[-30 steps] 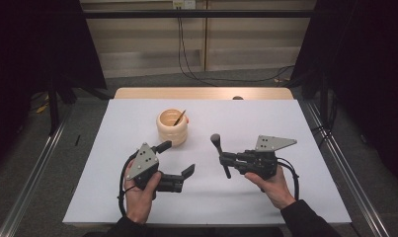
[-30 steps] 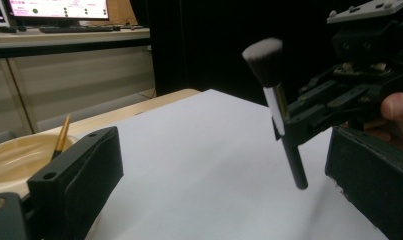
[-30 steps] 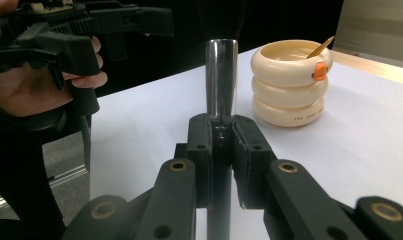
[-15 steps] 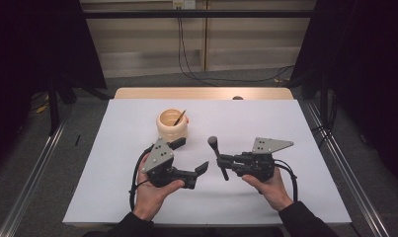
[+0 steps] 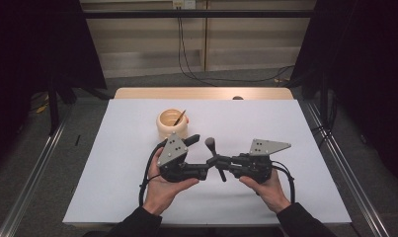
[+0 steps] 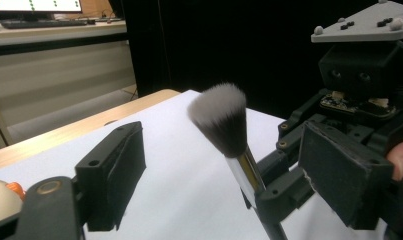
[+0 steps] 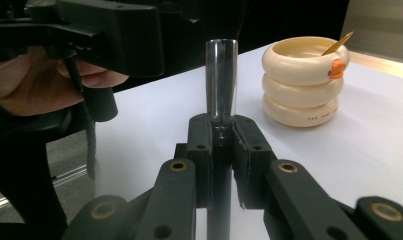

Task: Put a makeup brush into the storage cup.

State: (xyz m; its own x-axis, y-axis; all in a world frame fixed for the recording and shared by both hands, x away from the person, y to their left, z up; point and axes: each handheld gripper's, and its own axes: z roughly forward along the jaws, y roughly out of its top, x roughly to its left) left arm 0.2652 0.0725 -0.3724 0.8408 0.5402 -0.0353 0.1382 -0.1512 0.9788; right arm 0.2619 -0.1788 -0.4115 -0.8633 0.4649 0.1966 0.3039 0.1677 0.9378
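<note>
Right hand-held gripper (image 5: 225, 163) clamps the makeup brush (image 5: 215, 157) by its handle, just in front of the cream ringed holder (image 5: 173, 124); left hand-held gripper (image 5: 199, 158) gapes wide beside the bristles. Holder's print unreadable; white surface (image 5: 295, 148), dark curtains.

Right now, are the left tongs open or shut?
Open. In the left gripper view the left tongs stand with jaws wide apart, the brush between them untouched; the right tongs clamp its handle.
</note>
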